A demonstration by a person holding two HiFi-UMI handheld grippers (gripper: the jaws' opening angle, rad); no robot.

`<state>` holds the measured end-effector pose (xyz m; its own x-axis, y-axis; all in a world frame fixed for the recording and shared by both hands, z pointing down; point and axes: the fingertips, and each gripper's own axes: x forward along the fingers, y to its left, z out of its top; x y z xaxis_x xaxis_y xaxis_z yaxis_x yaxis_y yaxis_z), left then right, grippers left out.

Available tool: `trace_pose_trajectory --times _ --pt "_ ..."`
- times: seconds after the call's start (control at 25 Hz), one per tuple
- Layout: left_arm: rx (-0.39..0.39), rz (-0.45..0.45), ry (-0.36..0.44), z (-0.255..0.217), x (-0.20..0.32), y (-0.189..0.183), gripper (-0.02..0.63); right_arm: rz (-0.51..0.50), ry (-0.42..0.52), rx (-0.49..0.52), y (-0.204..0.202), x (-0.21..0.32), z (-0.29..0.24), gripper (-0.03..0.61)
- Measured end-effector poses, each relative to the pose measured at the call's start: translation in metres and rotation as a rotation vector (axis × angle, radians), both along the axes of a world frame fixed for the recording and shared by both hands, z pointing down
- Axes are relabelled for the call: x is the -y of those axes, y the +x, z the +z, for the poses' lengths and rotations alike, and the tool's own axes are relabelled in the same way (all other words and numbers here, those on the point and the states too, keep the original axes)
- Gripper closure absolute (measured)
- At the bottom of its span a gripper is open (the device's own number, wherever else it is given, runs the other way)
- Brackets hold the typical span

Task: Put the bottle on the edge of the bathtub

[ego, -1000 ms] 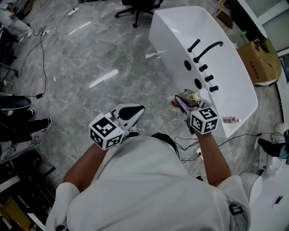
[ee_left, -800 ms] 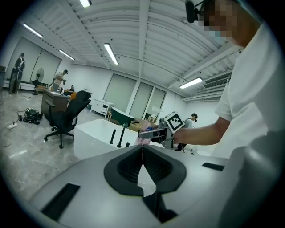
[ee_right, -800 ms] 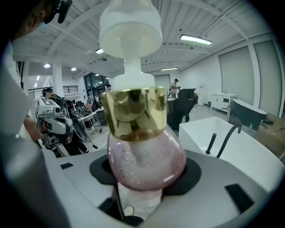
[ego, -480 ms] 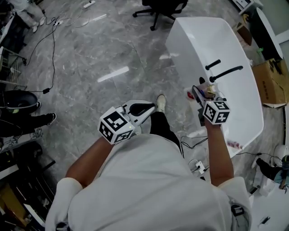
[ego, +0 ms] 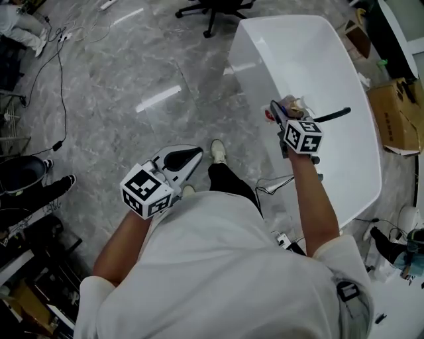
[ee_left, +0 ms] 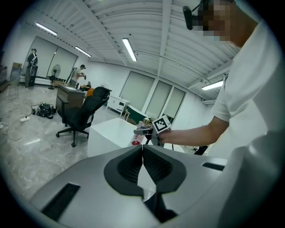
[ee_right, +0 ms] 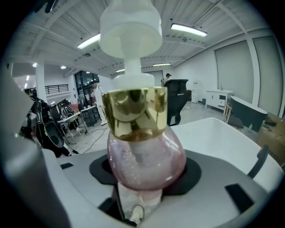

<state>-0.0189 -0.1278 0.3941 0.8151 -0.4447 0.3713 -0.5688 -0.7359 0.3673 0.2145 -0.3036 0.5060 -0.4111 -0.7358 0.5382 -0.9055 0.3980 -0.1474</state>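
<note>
A pink glass bottle [ee_right: 147,160] with a gold collar and a white pump top sits upright between the jaws of my right gripper [ee_right: 147,176], which is shut on its round body. From the head view, the right gripper [ego: 280,112] holds the bottle [ego: 287,106] in the air over the white bathtub [ego: 246,63], close to the black faucet [ego: 334,114]. My left gripper [ego: 180,159] hangs over the floor beside my body. Its pads [ee_left: 133,162] touch with nothing between them. The left gripper view shows the bottle [ee_left: 138,135] from the side, above the bathtub [ee_left: 107,133].
A black office chair [ego: 212,10] stands on the marble floor beyond the tub's far end. Cardboard boxes [ego: 391,109] lie to the right of the tub. Cables [ego: 59,79] trail across the floor at the left, near a person's legs [ego: 30,179]. More cables [ego: 275,189] lie by my feet.
The right gripper has carried the bottle along the tub from its near end to beside the faucet. The left gripper stayed shut and drifted a little to the left.
</note>
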Motion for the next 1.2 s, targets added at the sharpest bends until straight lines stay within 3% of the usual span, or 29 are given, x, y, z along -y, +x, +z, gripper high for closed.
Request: trace_pose_trajectory --times 0.6,1.2 --pt "0.034 -0.048 -0.103 0.030 0.113 0.059 0.595 0.073 0.004 -0.039 0.070 0.212 0.103 0.341" --pt "0.061 -0.069 -0.169 0.075 0.162 0.059 0.595 0.241 -0.027 -0.031 0.099 0.308 0.192 0.341"
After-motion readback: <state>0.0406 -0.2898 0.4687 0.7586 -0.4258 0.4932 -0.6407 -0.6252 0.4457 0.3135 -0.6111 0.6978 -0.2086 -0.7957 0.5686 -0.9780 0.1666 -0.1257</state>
